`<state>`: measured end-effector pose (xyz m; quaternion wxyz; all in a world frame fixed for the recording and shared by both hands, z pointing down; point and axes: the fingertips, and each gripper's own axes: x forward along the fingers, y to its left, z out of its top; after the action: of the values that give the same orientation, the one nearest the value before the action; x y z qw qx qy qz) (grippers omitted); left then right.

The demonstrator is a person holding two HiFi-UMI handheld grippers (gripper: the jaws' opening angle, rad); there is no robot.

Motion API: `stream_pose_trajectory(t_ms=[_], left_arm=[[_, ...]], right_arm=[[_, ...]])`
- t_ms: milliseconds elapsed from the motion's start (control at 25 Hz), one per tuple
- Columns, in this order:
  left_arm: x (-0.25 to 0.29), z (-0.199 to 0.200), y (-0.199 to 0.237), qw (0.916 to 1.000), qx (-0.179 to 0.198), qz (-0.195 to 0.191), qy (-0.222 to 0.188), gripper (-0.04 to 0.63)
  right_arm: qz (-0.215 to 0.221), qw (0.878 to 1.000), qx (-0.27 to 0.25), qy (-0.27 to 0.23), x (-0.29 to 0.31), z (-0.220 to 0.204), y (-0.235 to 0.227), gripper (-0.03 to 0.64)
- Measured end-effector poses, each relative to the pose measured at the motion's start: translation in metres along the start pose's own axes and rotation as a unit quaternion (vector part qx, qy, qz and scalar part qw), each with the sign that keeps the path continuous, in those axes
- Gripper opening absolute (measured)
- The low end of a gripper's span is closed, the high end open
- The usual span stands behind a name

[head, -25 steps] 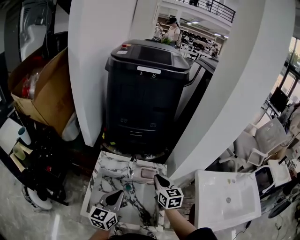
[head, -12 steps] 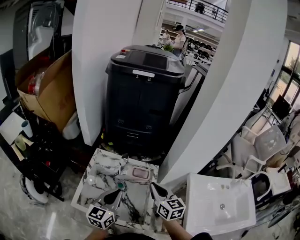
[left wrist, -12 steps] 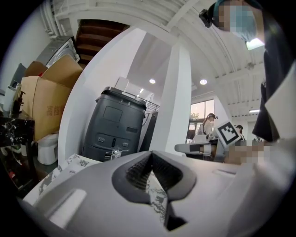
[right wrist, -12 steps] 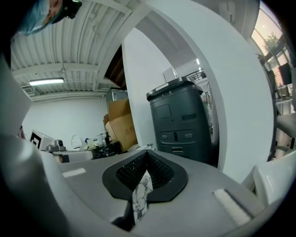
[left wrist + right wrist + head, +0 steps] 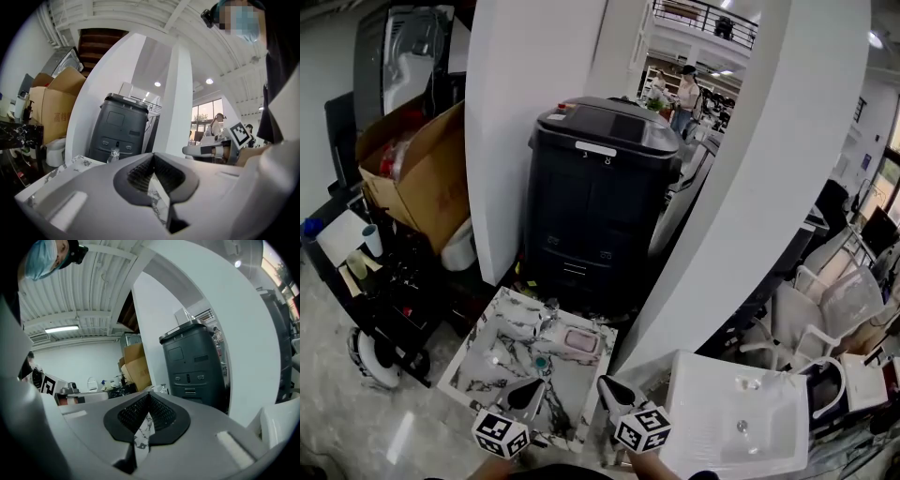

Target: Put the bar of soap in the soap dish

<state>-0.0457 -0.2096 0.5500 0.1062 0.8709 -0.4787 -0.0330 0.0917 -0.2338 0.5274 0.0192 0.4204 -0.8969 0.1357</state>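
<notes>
Right gripper point(image 5: 149, 396) closed — ribbed black pads point(image 5: 133, 412) touching, veined marble point(image 5: 143, 434) beyond.

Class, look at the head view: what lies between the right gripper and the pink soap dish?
Nothing but bare marble top. In the head view, no object stands between the right gripper and the soap dish.

White marble basin point(image 5: 487, 361) veined in black; pink bar of soap point(image 5: 580, 341); glossy black cabinet point(image 5: 595, 211); brown cardboard box point(image 5: 427, 183); plain white sink point(image 5: 712, 431).
</notes>
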Motion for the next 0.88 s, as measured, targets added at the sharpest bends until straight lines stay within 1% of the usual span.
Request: stream_pose_trajectory(t_ms=[400,880], left_arm=[[-0.017,-0.009,-0.032,0.9987,0.000,0.049,-0.015,0.052],[-0.014,-0.015,-0.064,0.9974,0.006,0.068,-0.022,0.052]], right_arm=[[0.065,0.998,0.005,0.002,-0.024,-0.008,0.017,0.003],[0.091,0.996,0.010,0.008,-0.049,-0.018,0.011,0.002]])
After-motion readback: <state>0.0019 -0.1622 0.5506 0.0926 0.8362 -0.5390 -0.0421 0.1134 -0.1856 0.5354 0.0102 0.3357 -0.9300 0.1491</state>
